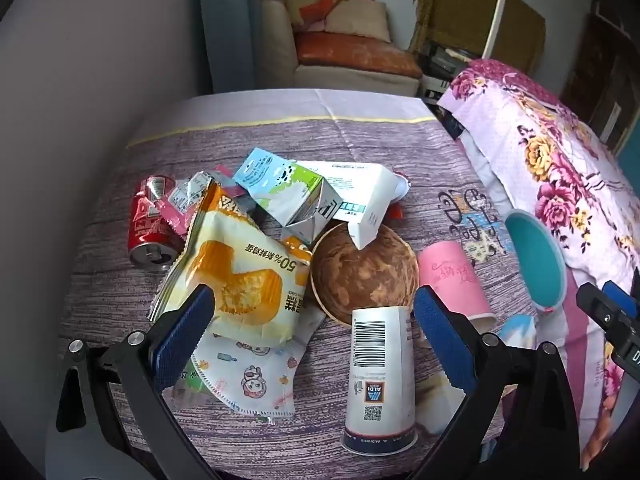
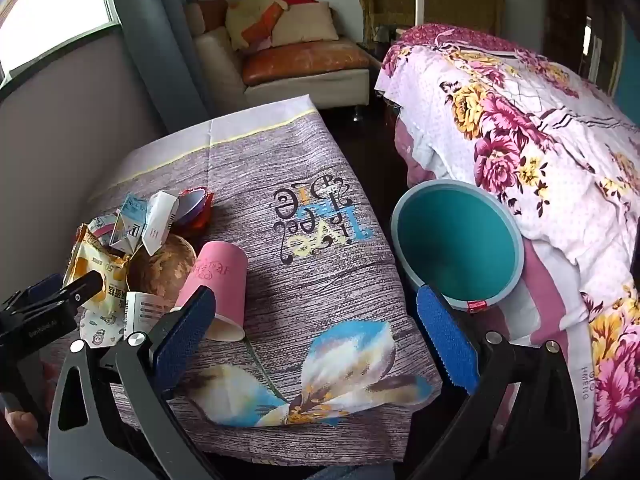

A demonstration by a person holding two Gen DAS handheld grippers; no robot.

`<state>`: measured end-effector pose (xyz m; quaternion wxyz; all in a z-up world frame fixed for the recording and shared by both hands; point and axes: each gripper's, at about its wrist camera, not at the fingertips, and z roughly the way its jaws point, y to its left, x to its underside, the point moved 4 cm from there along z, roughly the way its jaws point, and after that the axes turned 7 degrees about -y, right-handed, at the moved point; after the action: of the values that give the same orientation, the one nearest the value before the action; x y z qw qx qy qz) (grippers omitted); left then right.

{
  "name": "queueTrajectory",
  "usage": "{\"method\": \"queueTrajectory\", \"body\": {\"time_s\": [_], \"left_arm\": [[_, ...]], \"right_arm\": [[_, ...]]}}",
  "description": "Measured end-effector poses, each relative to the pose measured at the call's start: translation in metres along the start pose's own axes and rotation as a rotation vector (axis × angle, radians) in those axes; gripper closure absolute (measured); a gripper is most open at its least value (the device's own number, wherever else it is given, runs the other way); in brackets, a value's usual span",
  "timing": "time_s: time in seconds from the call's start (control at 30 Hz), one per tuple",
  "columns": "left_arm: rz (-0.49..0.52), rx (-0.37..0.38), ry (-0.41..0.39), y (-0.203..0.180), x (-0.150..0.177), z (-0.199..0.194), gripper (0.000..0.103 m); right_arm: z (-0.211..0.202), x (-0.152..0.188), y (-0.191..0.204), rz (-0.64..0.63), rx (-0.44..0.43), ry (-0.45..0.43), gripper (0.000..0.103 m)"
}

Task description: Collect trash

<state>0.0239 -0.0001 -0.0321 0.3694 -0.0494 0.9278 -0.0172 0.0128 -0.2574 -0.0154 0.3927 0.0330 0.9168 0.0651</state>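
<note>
Trash lies piled on the purple tablecloth (image 1: 360, 136): a red can (image 1: 150, 224), a yellow snack bag (image 1: 240, 264), a milk carton (image 1: 288, 192), a white box (image 1: 360, 196), a brown paper bowl (image 1: 364, 272), a face mask (image 1: 248, 376), a white ALDI cup (image 1: 380, 376) and a pink paper cup (image 1: 454, 280) on its side. My left gripper (image 1: 312, 320) is open above the ALDI cup and the bag. My right gripper (image 2: 312, 320) is open over the table's near edge, between the pink cup (image 2: 218, 280) and the teal bin (image 2: 456, 244).
The teal bin (image 1: 536, 256) stands off the table's right side against a bed with a floral cover (image 2: 520, 140). A sofa (image 2: 300, 64) stands behind the table. A wall (image 1: 80, 80) runs along the left.
</note>
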Motion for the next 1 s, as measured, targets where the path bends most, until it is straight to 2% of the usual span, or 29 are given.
{"method": "queueTrajectory", "body": {"time_s": [0.1,0.2,1.0], "left_arm": [[0.004,-0.003,-0.007,-0.0005,-0.0006,-0.0013,0.004],[-0.013,0.011,0.006,0.0090,-0.0018,0.0021,0.004],[0.004,-0.005,0.002,0.0036,-0.0013,-0.0038,0.004]], "right_arm": [[-0.0002,-0.0009,0.0002,-0.022,0.023,-0.012,0.006],[0.0010,-0.0008,0.0000,-0.013,0.021,-0.005,0.006],[0.0048,-0.0059,-0.0014,-0.002,0.010,0.016,0.006]]}}
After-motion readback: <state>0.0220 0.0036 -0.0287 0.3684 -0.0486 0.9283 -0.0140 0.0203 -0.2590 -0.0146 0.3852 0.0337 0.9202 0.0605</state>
